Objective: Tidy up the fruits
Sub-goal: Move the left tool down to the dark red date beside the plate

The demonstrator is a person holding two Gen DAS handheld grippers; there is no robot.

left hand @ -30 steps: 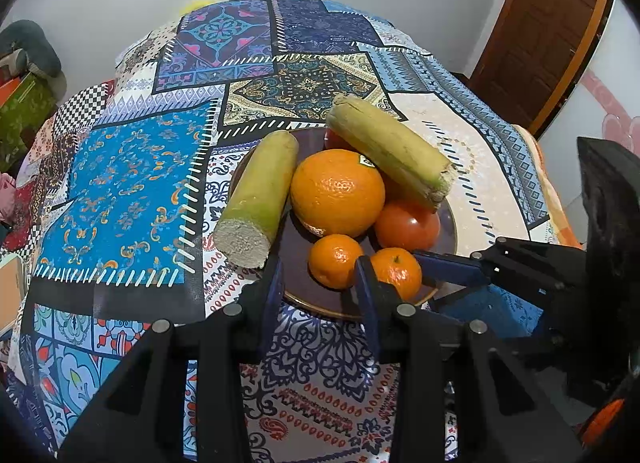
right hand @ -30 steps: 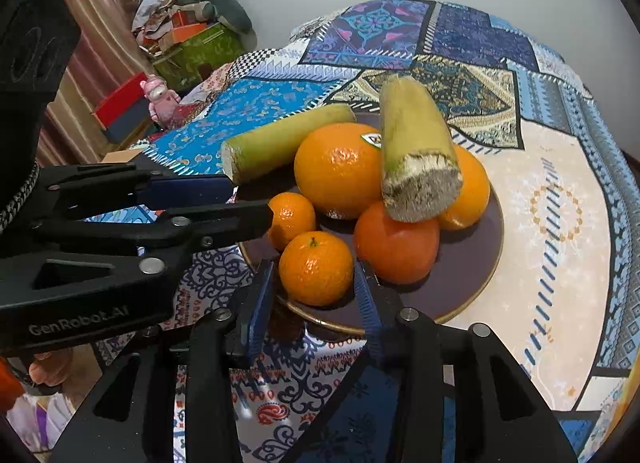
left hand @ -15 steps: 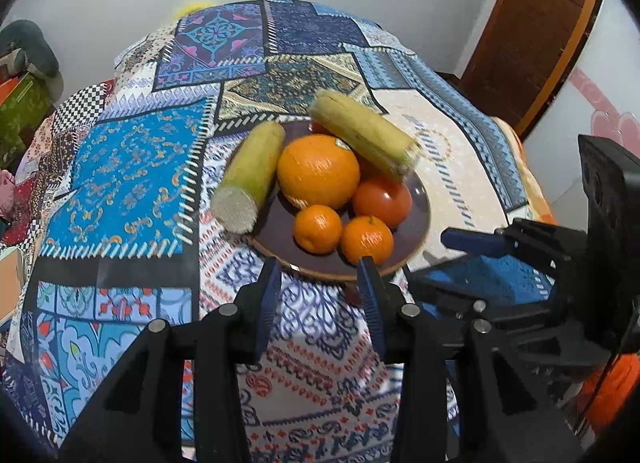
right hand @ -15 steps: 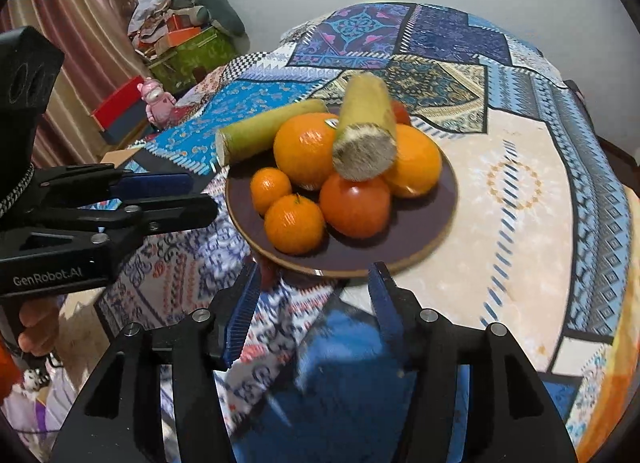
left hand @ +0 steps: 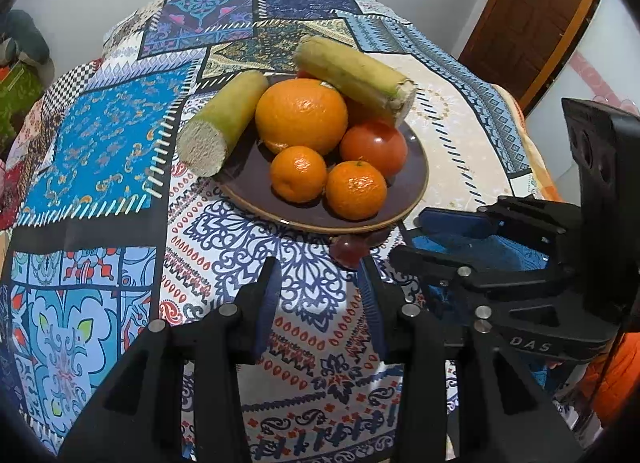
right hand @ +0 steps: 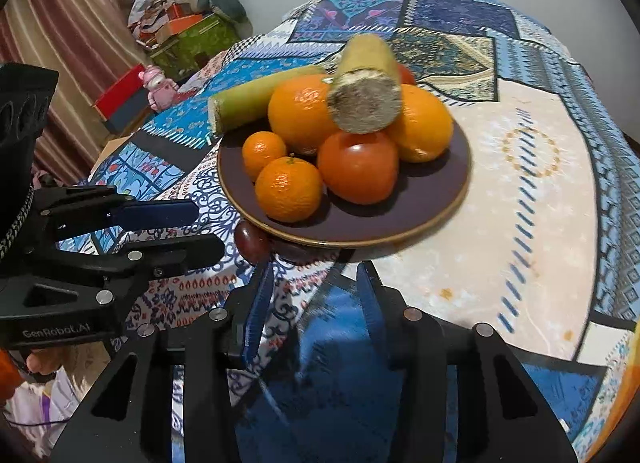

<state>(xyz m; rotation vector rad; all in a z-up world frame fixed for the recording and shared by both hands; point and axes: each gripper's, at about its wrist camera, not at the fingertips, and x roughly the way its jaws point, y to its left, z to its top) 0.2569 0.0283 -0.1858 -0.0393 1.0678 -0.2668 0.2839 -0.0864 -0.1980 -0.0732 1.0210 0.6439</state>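
Two grippers hover low over the cloth, both short of the plate. The left gripper [left hand: 318,283] has its blue pads a modest gap apart with nothing between them, only patterned cloth [left hand: 92,151] showing through. The right gripper [right hand: 312,287] stands about as wide and also grips nothing; its jaws have just been closing on empty air, with the blue patch of cloth below them.

Just ahead of both grippers, a small dark red fruit [left hand: 348,251] lies on the cloth, touching or tucked under the near rim of the brown plate [left hand: 412,183].

On the plate, two mandarins [left hand: 356,189] sit side by side at the front, with a red tomato [right hand: 358,167] beside them. Behind these are a big orange [left hand: 302,115] and, seen from the right wrist, a second orange [right hand: 424,123]. One green-yellow stalk [left hand: 360,71] rests on top of the pile, cut end outward. Another stalk [left hand: 222,119] leans against the plate's left edge, its cut end hanging over the cloth.
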